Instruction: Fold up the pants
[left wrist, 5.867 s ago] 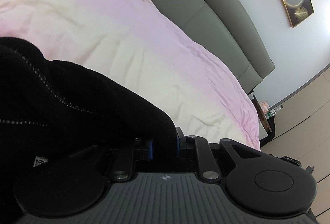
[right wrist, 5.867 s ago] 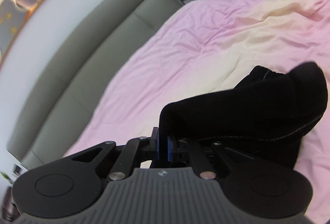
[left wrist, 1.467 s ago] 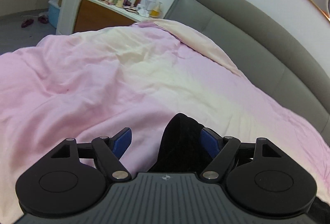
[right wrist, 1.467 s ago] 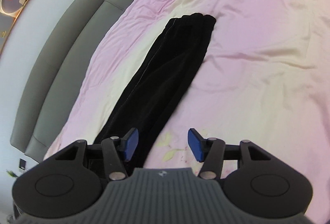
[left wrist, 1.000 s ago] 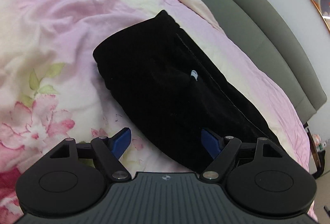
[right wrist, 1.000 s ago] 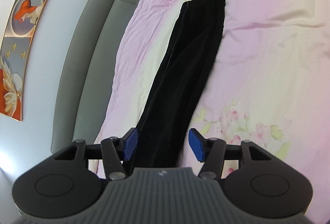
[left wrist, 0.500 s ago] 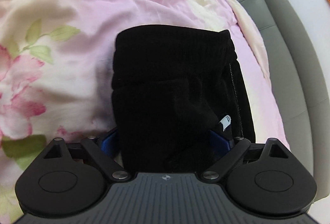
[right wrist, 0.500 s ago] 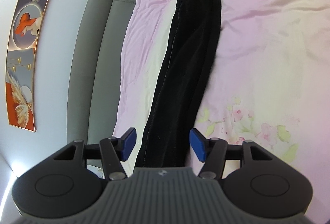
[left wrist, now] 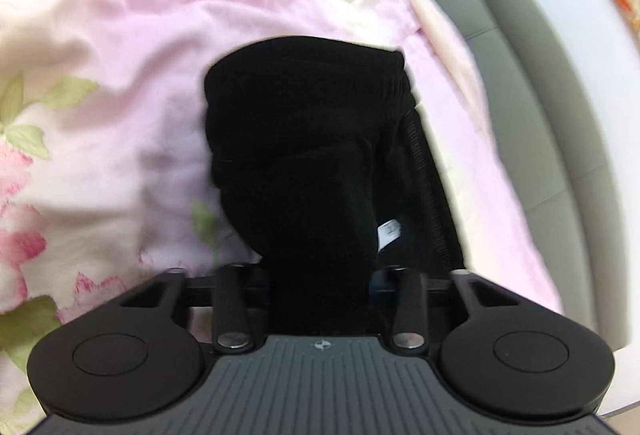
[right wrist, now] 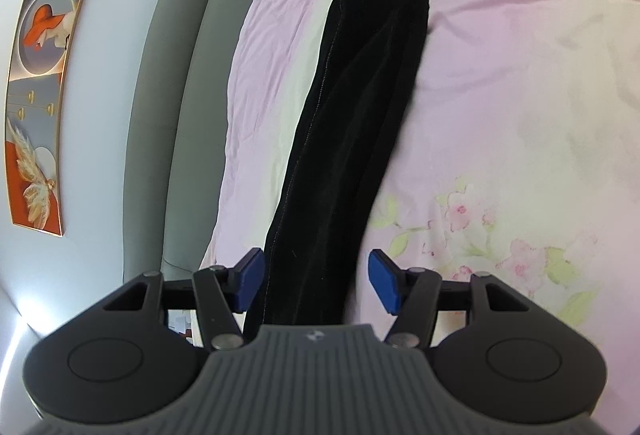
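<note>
**Left claw clamped on the waist end of the pants; right claw apart at the leg end.**

In the left wrist view, we find the left claw (left wrist: 320,279) low at centre, its jaws having just closed, with a bunched fold of the black pants (left wrist: 304,139) clamped between them; the waistband lies at mid-frame on the pink bedspread (left wrist: 120,35), a white label (left wrist: 388,233) to the right of the fold. In the right wrist view, we find the right claw (right wrist: 316,277) at lower centre, jaws apart, pads clear of the cloth, straddling the near leg end of the pants (right wrist: 360,95). The long axis runs from this claw to the upper centre of the frame. We judge the right hand nearer the hem, the left nearer the waist.
</note>
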`<state>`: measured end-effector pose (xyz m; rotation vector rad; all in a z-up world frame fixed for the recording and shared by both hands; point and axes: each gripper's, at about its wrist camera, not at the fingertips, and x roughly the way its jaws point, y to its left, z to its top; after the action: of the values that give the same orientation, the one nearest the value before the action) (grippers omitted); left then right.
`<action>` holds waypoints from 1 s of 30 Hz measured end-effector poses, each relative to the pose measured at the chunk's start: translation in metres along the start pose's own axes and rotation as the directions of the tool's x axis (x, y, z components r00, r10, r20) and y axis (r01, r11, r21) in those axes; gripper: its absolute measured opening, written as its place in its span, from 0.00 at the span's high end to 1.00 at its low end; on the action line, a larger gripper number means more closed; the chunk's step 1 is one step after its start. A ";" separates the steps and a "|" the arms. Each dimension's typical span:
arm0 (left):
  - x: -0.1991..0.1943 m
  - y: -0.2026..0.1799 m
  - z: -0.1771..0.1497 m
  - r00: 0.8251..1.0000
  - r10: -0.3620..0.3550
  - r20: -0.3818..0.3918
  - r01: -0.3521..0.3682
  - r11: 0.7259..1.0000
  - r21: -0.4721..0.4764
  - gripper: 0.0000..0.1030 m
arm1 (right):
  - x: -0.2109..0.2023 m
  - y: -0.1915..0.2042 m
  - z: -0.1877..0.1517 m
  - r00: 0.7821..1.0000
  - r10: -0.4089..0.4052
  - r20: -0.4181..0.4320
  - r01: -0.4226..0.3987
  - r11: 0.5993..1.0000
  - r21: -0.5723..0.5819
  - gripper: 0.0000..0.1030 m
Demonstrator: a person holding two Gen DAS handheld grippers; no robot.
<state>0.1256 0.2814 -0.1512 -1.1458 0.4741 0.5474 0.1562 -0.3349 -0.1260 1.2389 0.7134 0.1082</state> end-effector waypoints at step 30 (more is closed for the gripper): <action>-0.006 0.046 0.090 0.979 0.183 0.092 -0.181 0.983 -0.023 0.21 | 0.054 0.019 0.050 0.950 -0.215 0.227 0.266 0.937 -0.227 0.45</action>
<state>0.0988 0.3794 -0.1497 -1.0915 0.4968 0.7621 0.2313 -0.3448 -0.1252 0.8924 0.6491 -0.1235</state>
